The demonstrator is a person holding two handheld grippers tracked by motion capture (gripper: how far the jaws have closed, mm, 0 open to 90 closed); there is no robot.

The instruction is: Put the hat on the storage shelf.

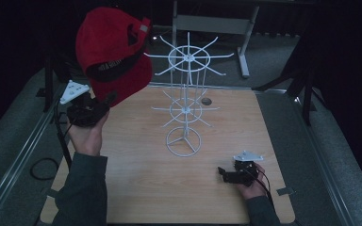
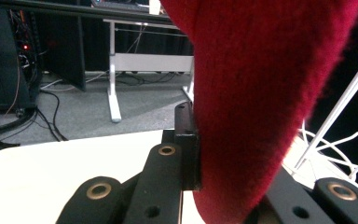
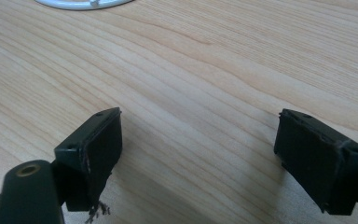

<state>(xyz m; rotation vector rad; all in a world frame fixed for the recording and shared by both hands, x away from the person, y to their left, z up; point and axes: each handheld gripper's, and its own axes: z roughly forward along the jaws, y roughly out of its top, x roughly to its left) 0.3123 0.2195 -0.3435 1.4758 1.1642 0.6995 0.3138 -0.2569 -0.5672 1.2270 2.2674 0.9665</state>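
**Red cap gripped beside the wire rack**

Red fabric is crowding my left gripper view: one red cap (image 2: 261, 102), its fuzzy cloth clenched between the two black jaws of my left gripper (image 2: 223, 186), one jaw pressing flat against the cloth and the other mostly hidden behind it. From the high view I am seeing the same cap (image 1: 111, 49) being held up above the left rear part of the table, underside turned toward the camera so its dark inner band and back strap are showing, just left of the upper ring of prongs on the one white wire display rack (image 1: 186, 94). That rack is standing upright near the middle of the light wooden table (image 1: 136, 188), with two tiers of spokes and a round base.

I am counting two grippers, one cap, one rack. My right gripper (image 1: 222, 173) is resting low near the front right of the table, well apart from the cap. Its own view is giving me what the high view is not: its jaws (image 3: 200, 154) are standing wide apart with nothing but bare wood grain between them, and an edge of the rack's white base ring (image 3: 81, 3) is peeking in at the top.
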